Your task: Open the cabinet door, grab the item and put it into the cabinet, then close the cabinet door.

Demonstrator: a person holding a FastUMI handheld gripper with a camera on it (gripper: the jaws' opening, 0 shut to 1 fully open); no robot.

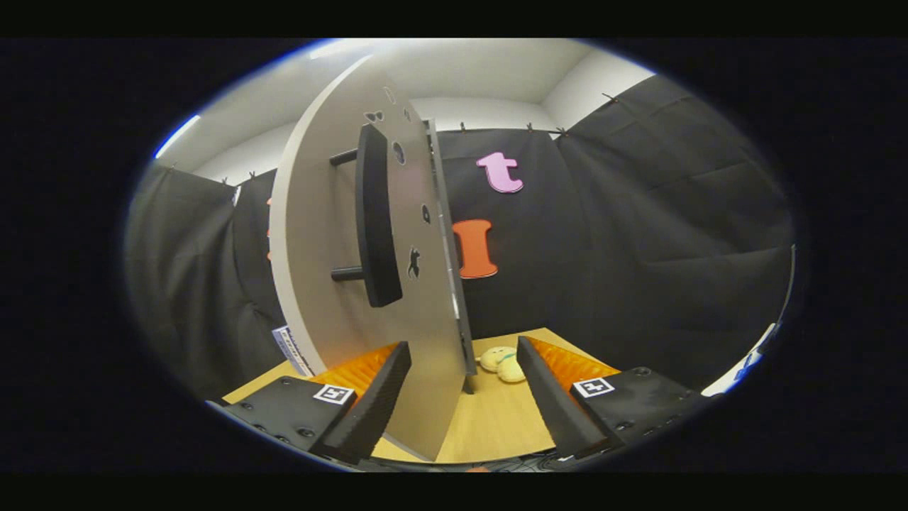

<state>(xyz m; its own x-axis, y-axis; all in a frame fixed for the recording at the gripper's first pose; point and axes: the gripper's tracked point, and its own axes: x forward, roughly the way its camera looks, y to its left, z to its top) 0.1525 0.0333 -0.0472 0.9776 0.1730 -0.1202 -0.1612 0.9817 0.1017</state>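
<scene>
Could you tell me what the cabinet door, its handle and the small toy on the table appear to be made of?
The cabinet door, swung open with its lower edge between the open fingers, looks like laminated board: flat, matte, pale grey, thin edge. Its handle seems to be matte black metal or plastic, a bar on two posts. The toy, beyond the fingers on the table, looks like soft cream plush, rounded and fuzzy.

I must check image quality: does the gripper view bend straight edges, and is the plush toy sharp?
Gripper view: the fisheye bows the cabinet door edge into a curve; its handle looks crisp. The plush toy, beyond the open fingers on the wooden table, is small and slightly soft. Lighting is even, without glare.
</scene>
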